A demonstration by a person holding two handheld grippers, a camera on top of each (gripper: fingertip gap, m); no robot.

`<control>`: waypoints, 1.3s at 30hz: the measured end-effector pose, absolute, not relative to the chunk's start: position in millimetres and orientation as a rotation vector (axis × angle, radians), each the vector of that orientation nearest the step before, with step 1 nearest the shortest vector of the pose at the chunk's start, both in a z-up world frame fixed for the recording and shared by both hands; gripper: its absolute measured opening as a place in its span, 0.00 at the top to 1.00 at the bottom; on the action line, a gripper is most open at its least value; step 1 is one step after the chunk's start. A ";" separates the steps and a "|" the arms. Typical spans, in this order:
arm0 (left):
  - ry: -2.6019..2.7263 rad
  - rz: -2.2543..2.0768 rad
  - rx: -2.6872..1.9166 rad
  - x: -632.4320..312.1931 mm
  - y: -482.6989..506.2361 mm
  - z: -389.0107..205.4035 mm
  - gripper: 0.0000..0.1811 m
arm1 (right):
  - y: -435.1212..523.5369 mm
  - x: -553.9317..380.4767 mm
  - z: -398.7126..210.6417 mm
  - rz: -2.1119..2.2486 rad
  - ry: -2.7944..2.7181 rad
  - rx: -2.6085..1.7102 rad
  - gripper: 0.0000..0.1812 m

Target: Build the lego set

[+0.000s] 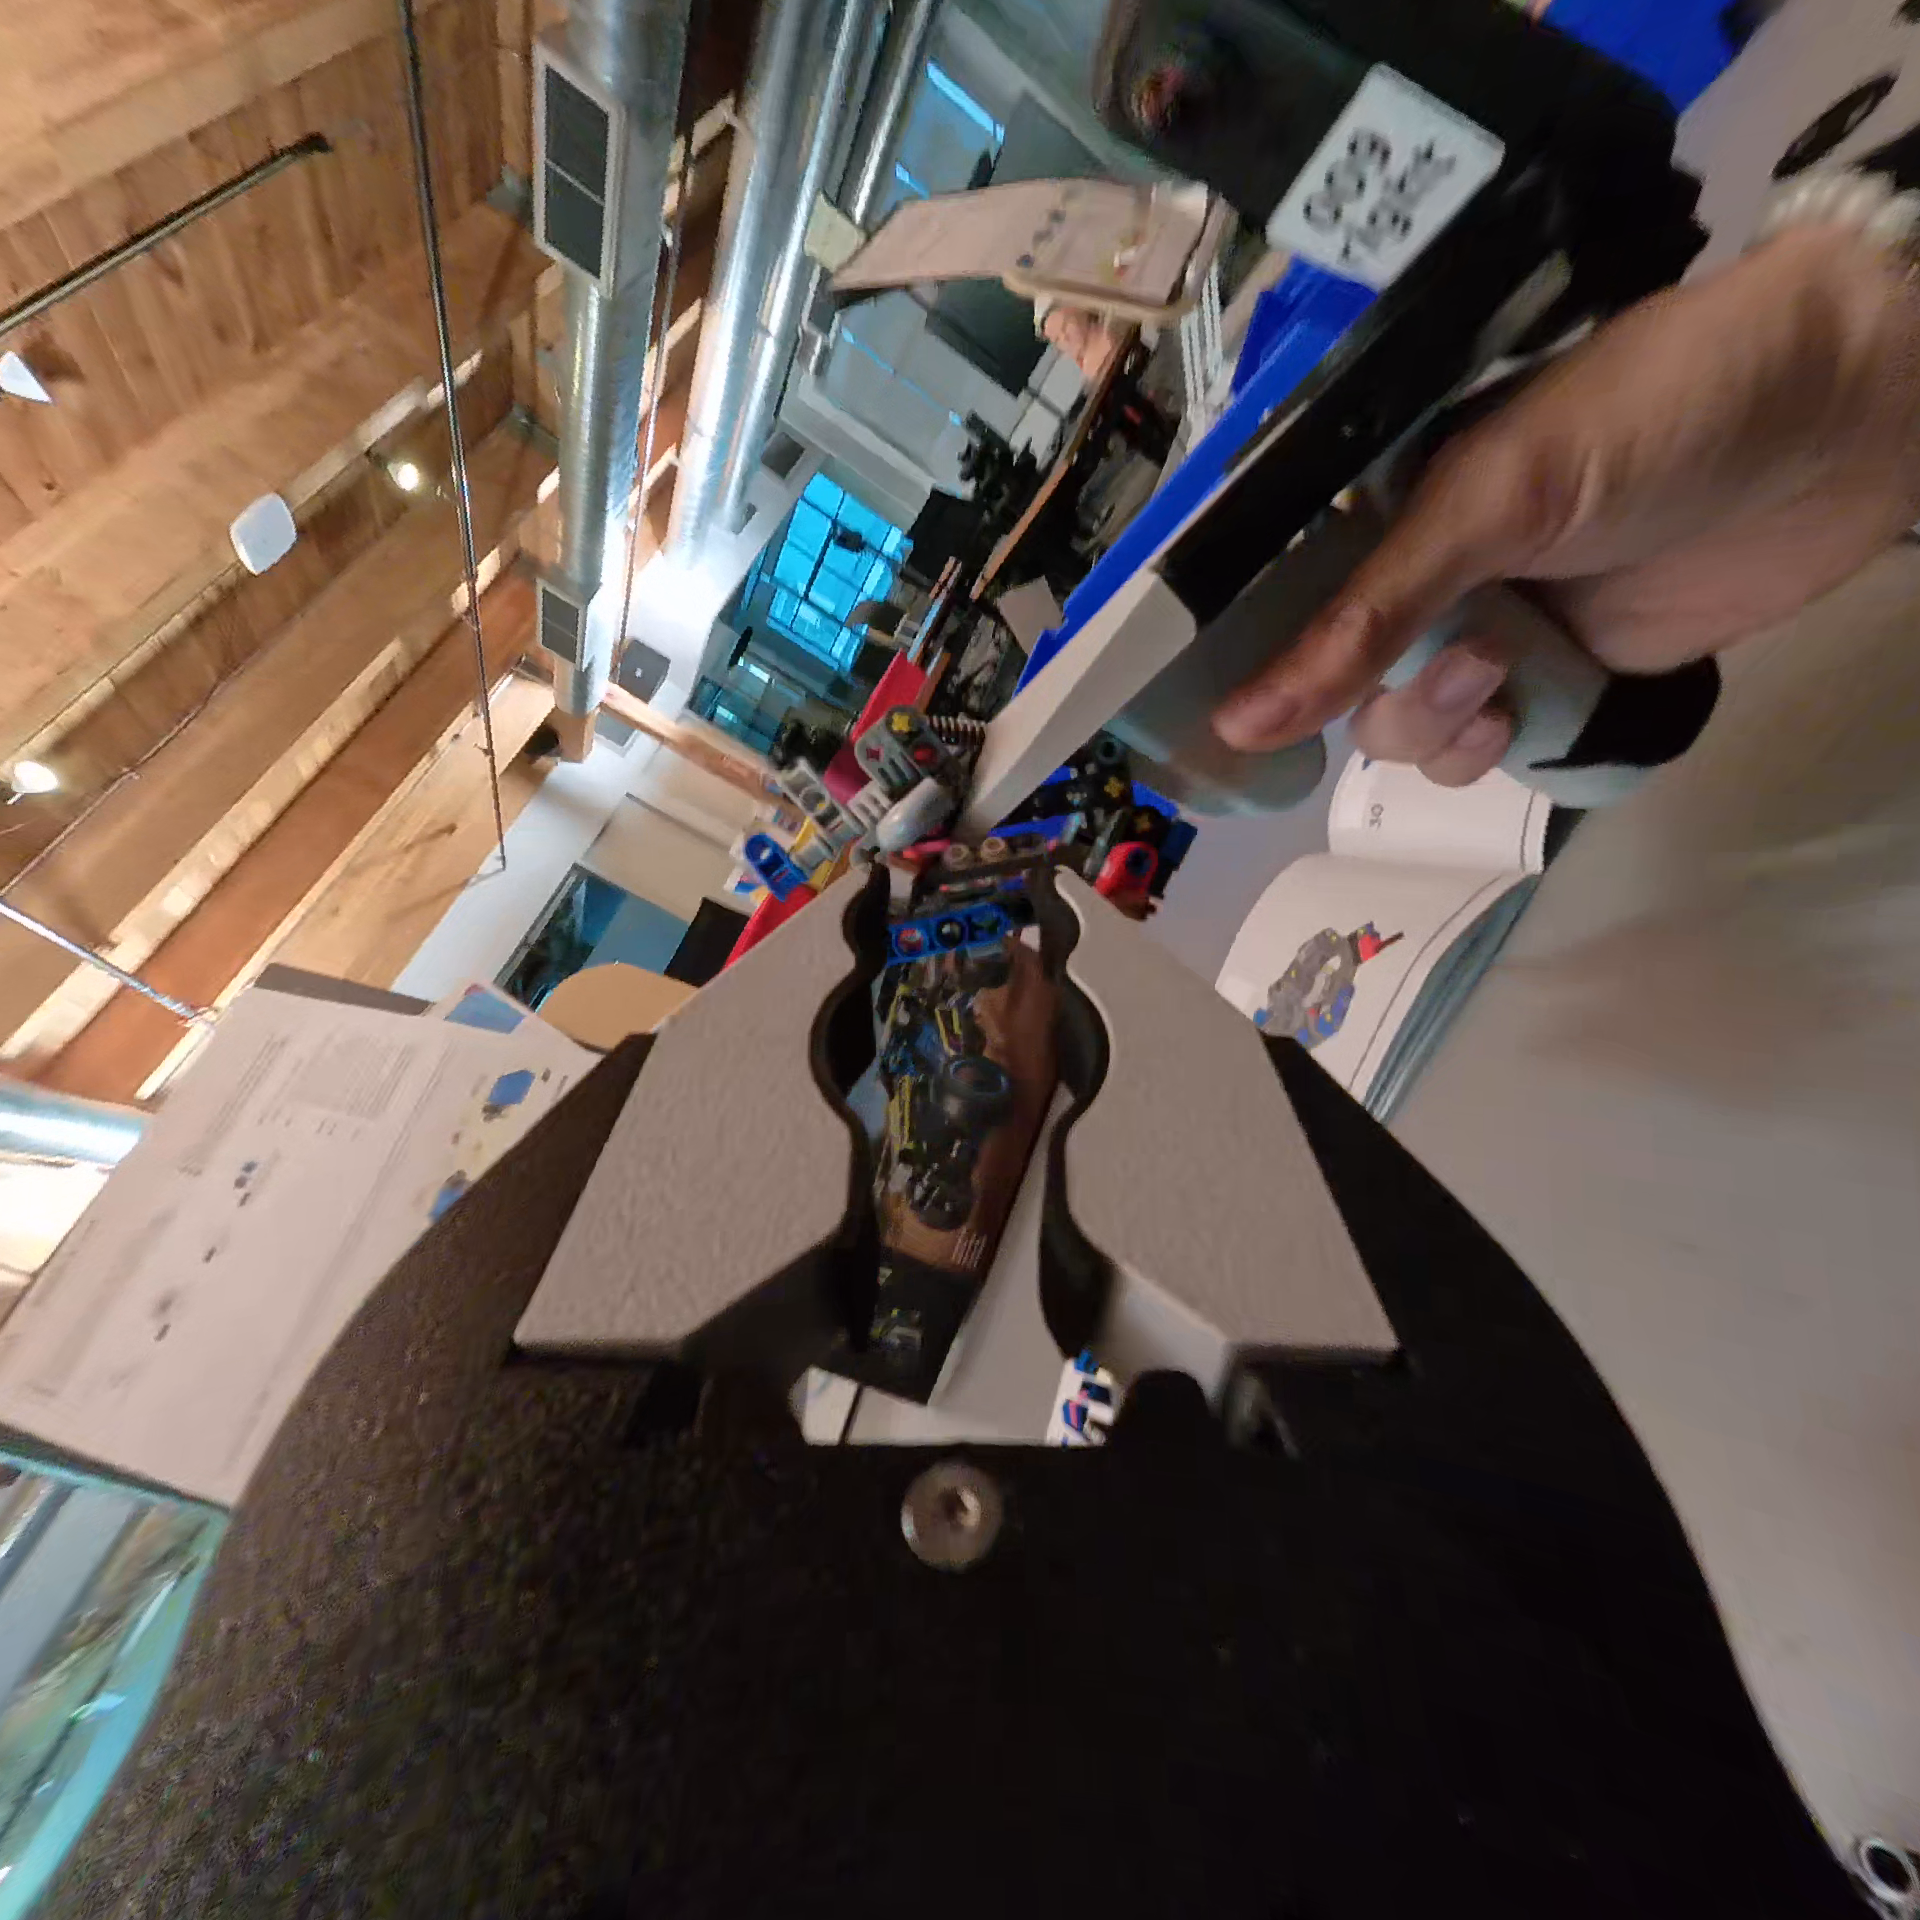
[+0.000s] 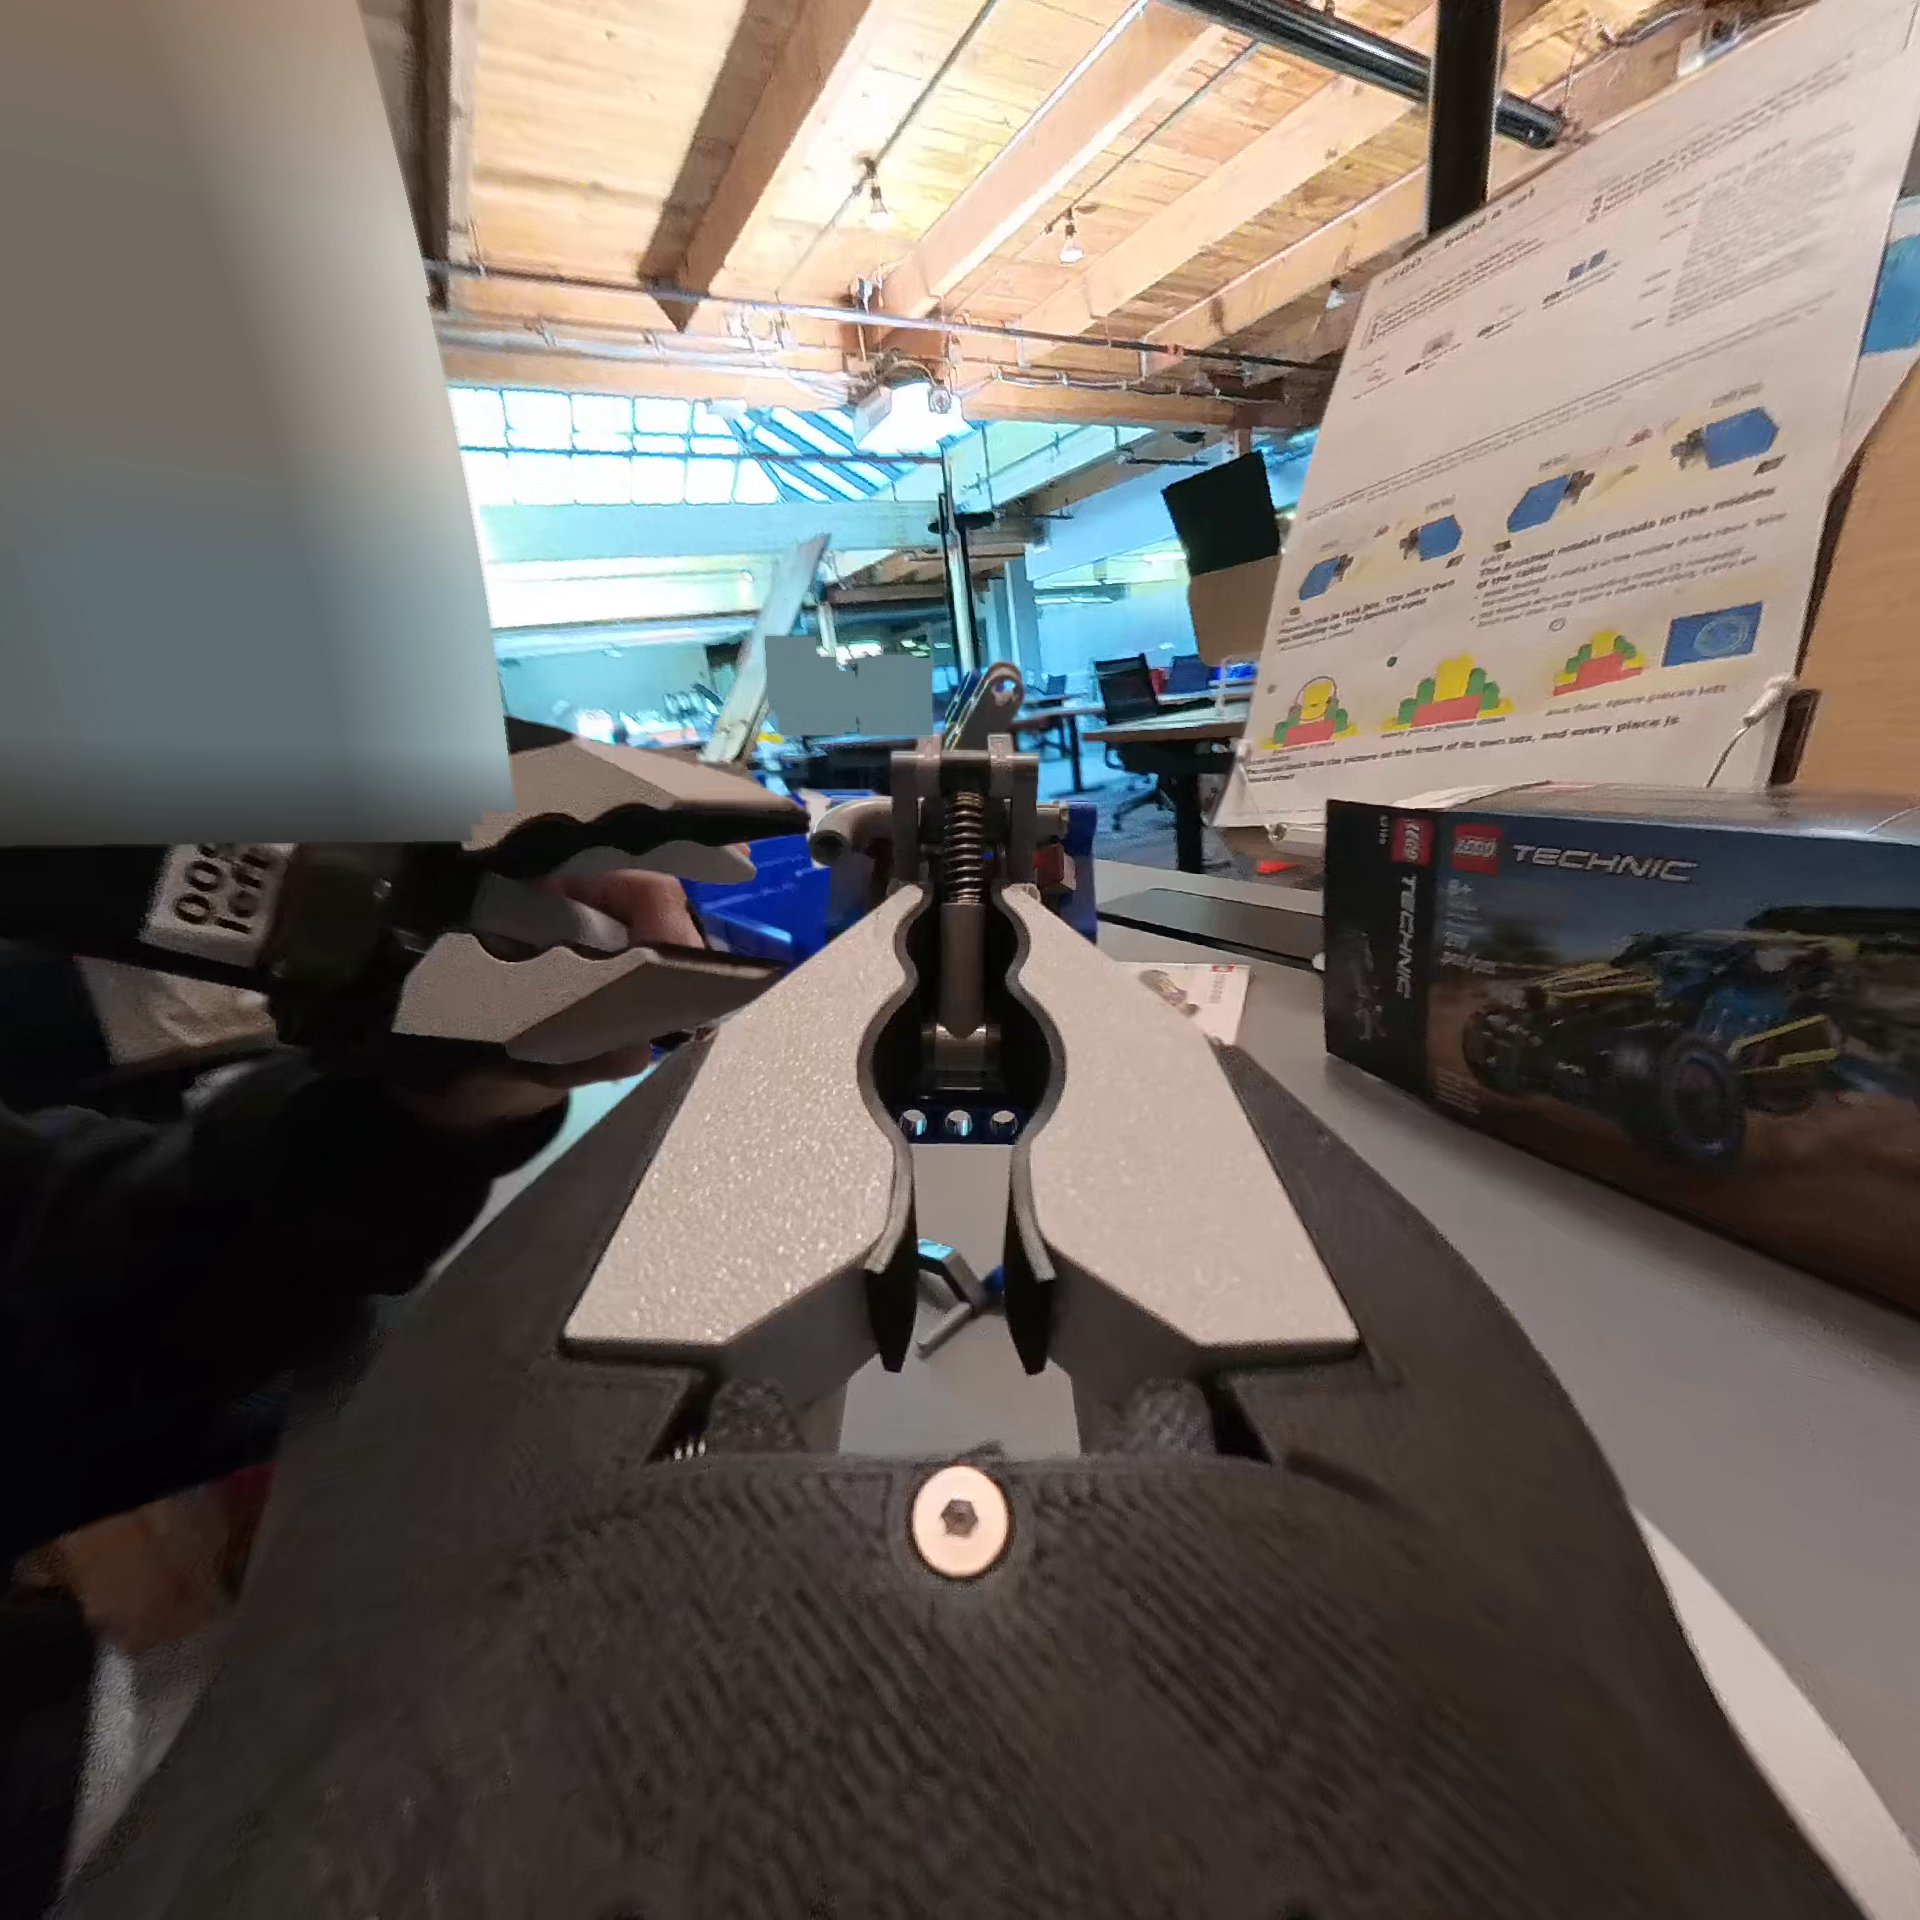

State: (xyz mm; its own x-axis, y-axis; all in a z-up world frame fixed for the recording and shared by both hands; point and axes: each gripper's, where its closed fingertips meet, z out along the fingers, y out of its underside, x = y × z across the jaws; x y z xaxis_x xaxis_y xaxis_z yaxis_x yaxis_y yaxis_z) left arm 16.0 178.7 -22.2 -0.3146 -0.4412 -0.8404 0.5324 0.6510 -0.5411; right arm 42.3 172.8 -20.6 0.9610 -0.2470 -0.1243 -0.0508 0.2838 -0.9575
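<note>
Model point(image 2: 961, 831): partly built, raised above table point(image 2: 1558, 1351). Right gripper point(image 2: 961, 904) clamped on its grey spring strut; left gripper point(image 1: 961, 914) apparently apart, empty, nearby. Light, rigid, joints fragile; grasp beams.

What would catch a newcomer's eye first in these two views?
The right gripper fills the centre of its view, closed on a grey spring shock absorber of the half-built model. The left gripper points in from the left beside it, and the boxed set lies on the grey table at right.
</note>
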 end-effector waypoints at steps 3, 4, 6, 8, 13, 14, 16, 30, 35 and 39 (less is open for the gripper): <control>1.636 -0.878 0.081 18.6 180.1 -26.0 0.86 | 177.3 36.9 -21.0 -0.203 0.223 -1.323 0.97; 1.637 -0.854 0.078 19.4 181.0 -26.3 0.86 | 178.5 35.8 -21.6 -0.216 0.218 -1.332 0.98; 1.653 -0.831 0.071 20.0 180.7 -28.1 0.86 | 179.7 34.5 -21.6 -0.234 0.212 -1.336 0.97; 1.658 -0.831 0.046 20.9 181.4 -27.6 0.87 | 179.8 34.8 -21.8 -0.263 0.205 -1.338 0.97; 1.716 -0.934 -0.031 22.7 179.4 -31.8 0.88 | 179.6 37.8 -24.9 -0.334 0.201 -1.357 0.97; 1.726 -0.950 -0.049 23.4 180.4 -31.9 0.90 | 179.5 38.4 -25.7 -0.348 0.198 -1.362 0.97; 1.730 -1.018 -0.138 25.3 184.5 -28.5 0.95 | 180.5 38.3 -27.6 -0.381 0.179 -1.377 0.97; 1.684 -0.997 -0.138 29.1 187.2 -28.7 0.97 | 183.4 39.6 -32.9 -0.347 0.214 -1.395 0.97; 1.776 -0.904 -0.095 28.7 188.5 -38.6 0.91 | 184.6 41.1 -35.8 -0.271 0.268 -1.389 0.97; 1.780 -0.864 -0.108 28.6 188.9 -38.5 0.90 | 185.1 41.4 -36.2 -0.292 0.276 -1.385 0.97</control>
